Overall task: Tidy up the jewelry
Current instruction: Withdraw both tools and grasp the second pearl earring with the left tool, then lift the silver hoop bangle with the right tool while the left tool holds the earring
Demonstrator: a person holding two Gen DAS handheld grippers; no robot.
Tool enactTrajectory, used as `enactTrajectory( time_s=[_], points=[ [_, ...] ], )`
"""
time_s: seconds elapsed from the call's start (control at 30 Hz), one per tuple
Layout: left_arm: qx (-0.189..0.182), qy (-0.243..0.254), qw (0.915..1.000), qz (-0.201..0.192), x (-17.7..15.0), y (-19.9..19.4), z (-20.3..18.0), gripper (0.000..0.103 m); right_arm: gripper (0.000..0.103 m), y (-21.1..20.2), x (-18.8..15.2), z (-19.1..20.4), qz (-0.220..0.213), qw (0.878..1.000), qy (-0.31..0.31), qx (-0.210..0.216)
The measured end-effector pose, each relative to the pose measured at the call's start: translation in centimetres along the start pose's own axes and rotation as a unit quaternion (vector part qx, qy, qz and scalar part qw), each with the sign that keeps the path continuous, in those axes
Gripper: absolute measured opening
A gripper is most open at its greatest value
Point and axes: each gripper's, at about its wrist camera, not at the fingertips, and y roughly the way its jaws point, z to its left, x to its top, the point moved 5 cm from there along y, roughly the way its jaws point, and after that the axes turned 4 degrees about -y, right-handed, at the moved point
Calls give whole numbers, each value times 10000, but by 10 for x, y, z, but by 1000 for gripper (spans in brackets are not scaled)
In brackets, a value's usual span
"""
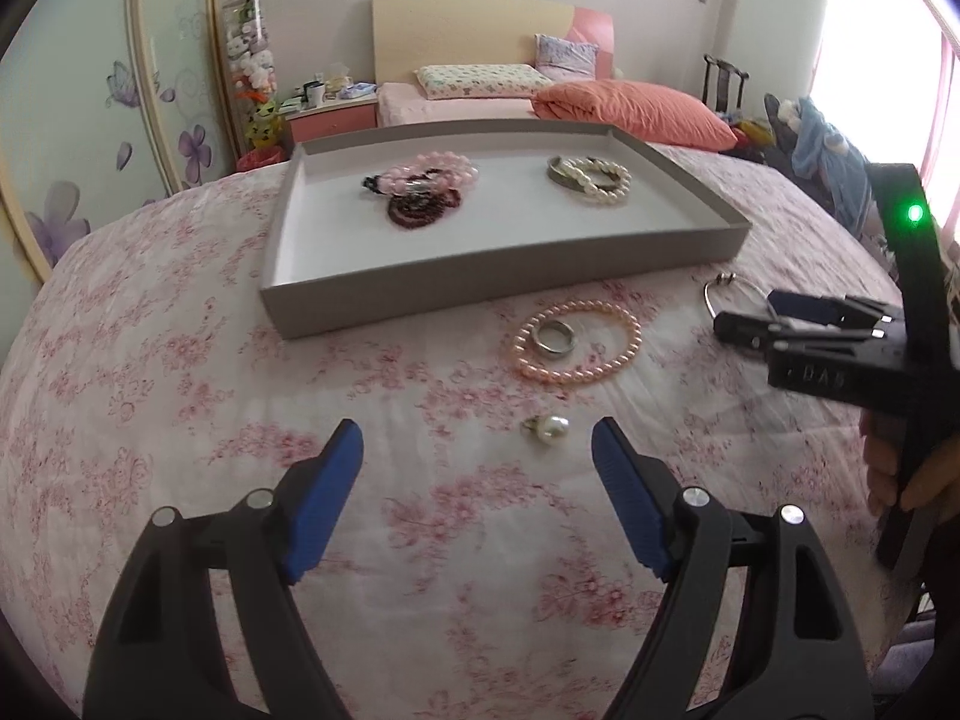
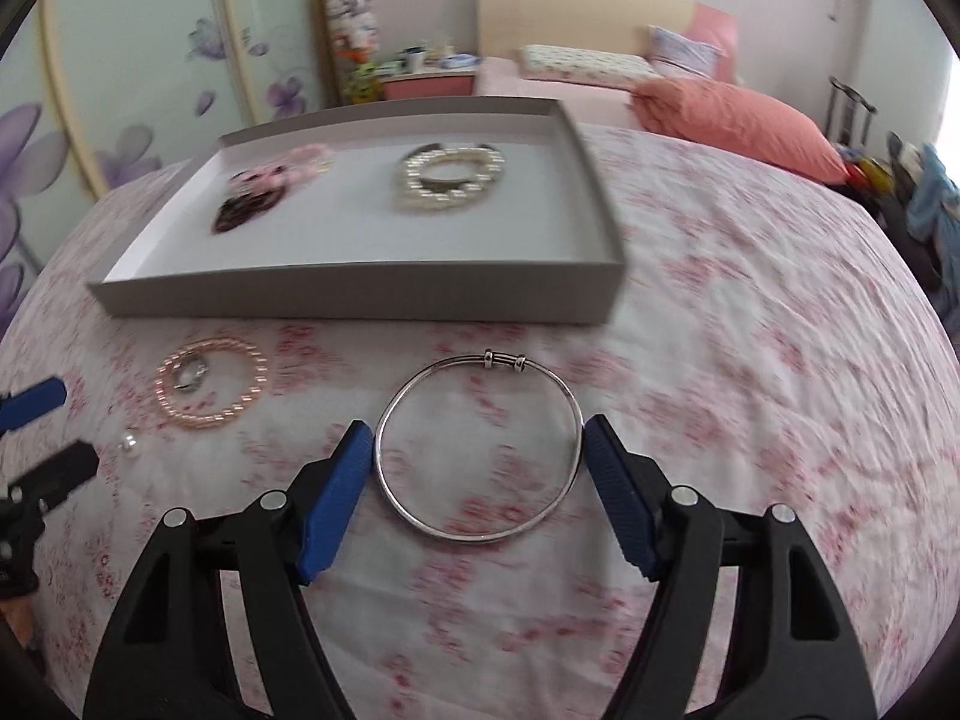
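Note:
A grey tray (image 1: 504,258) (image 2: 360,294) on the floral bedspread holds pink and dark bead bracelets (image 1: 426,186) and a white pearl bracelet (image 1: 594,180) (image 2: 450,177). In front of it lie a pink pearl bracelet (image 1: 579,375) (image 2: 210,417) with a silver ring (image 1: 555,339) inside it, a pearl ring (image 1: 549,429) (image 2: 129,444), and a silver bangle (image 2: 480,534) (image 1: 729,285). My left gripper (image 1: 477,447) is open, just before the pearl ring. My right gripper (image 2: 477,450) (image 1: 744,315) is open, its fingers on either side of the bangle.
The floral bedspread (image 1: 180,390) covers a rounded surface that drops off at left and right. Behind stand a bed with an orange pillow (image 1: 636,111), a pink nightstand (image 1: 330,117) and a wardrobe with purple flowers (image 1: 90,120). Clothes are piled at far right (image 1: 822,150).

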Motion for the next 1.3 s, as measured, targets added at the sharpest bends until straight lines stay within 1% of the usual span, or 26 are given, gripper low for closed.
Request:
enactTrajectory(
  time_s=[0.07, 0.1, 0.13, 0.17, 0.23, 0.3, 0.37, 0.47, 0.5, 0.53, 0.6, 0.83, 0.93, 1.03, 1.1, 1.17, 1.2, 1.27, 1.3],
  points=[
    [32, 67, 10000, 44, 0, 4, -7, 76, 72, 0, -1, -1, 3, 10000, -10, -3],
    [56, 94, 9999, 56, -1, 6, -9, 72, 72, 0, -1, 0, 8, 10000, -24, -17],
    [80, 127, 9999, 82, 0, 8, -12, 66, 72, 0, -1, 0, 11, 10000, -36, -25],
    [100, 159, 9997, 125, 0, 11, -15, 63, 72, 1, 0, 1, 12, 10000, -44, -19],
    [161, 159, 9996, 182, 0, 17, -19, 52, 72, 1, 0, 1, 12, 10000, -47, -6],
    [190, 111, 9994, 275, 0, 23, -22, 46, 72, 1, 0, 0, 12, 10000, -47, -6],
    [238, 111, 9994, 232, 1, 24, -25, 43, 72, 1, 0, 1, 12, 10000, -52, -10],
    [283, 69, 9994, 198, 2, 25, -28, 28, 72, 1, 0, 2, 13, 10000, -72, -12],
    [304, 33, 9993, 195, 3, 25, -27, 20, 72, 1, 0, 3, 13, 10000, -85, -3],
    [320, -31, 9993, 201, 4, 25, -24, 17, 72, 1, 1, 6, 13, 9999, -105, 9],
    [333, -153, 9991, 215, 5, 25, -18, 16, 72, 1, 1, 10, 12, 9999, -163, 52],
    [722, -609, 9953, 198, 7, 20, 27, 16, 72, 2, 2, 30, 9, 9990, -388, 218],
    [805, -716, 9940, 186, 7, 19, 39, 16, 72, 2, 2, 34, 11, 9987, -449, 242],
    [834, -697, 9939, 169, 6, 17, 42, 16, 73, 3, 2, 36, 17, 9987, -458, 241],
    [866, -665, 9939, 145, 6, 17, 42, 16, 77, 4, 3, 36, 31, 9986, -461, 263],
    [873, -655, 9939, 132, 6, 17, 42, 16, 78, 4, 3, 38, 38, 9985, -487, 257],
    [871, -655, 9940, 130, 6, 17, 41, 16, 77, 5, 4, 37, 39, 9984, -490, 262],
    [866, -655, 9940, 127, 6, 17, 41, 16, 73, 6, 6, 38, 24, 9982, -517, 288],
    [873, -651, 9940, 127, 6, 17, 41, 16, 73, 5, 6, 38, 20, 9982, -514, 292]
  ],
)
